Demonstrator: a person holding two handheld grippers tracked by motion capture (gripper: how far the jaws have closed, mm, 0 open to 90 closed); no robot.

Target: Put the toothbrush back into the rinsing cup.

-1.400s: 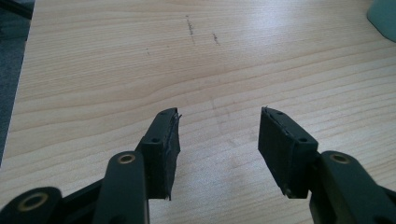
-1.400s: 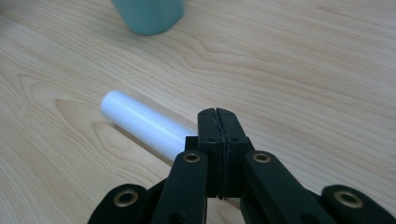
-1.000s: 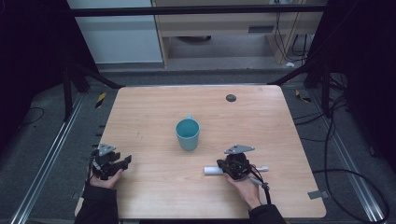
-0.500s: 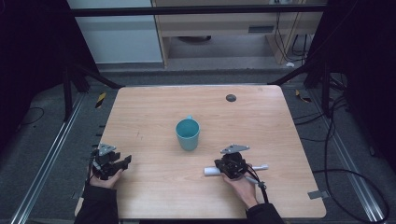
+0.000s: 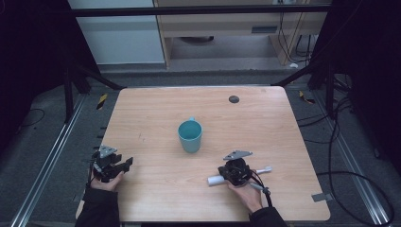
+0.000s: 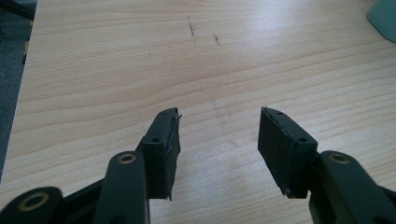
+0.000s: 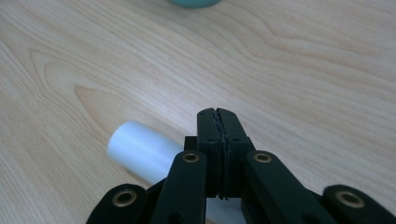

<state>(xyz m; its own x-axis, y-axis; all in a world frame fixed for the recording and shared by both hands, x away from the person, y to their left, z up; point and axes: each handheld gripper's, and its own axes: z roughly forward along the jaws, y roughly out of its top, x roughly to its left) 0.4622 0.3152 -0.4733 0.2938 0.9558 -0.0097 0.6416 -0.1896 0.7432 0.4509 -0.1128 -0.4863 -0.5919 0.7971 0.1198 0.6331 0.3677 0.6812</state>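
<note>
Resting near the front edge of the wooden counter (image 5: 156, 118), the left gripper (image 6: 218, 140) has its jaws spread wide over bare wood, gripping nothing. The right gripper (image 7: 219, 135) sits just above a white cylinder (image 7: 142, 151) lying flat on the counter; its jaws are pressed fully together with nothing between them, the cylinder passing underneath. Farther back, near the middle of the counter, a teal mug (image 5: 190, 135) stands upright. A small dark disc (image 5: 233, 99) lies beyond it.

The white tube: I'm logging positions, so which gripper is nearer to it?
Right. The right gripper sits directly over the white tube; the left gripper is far across the table.
</note>
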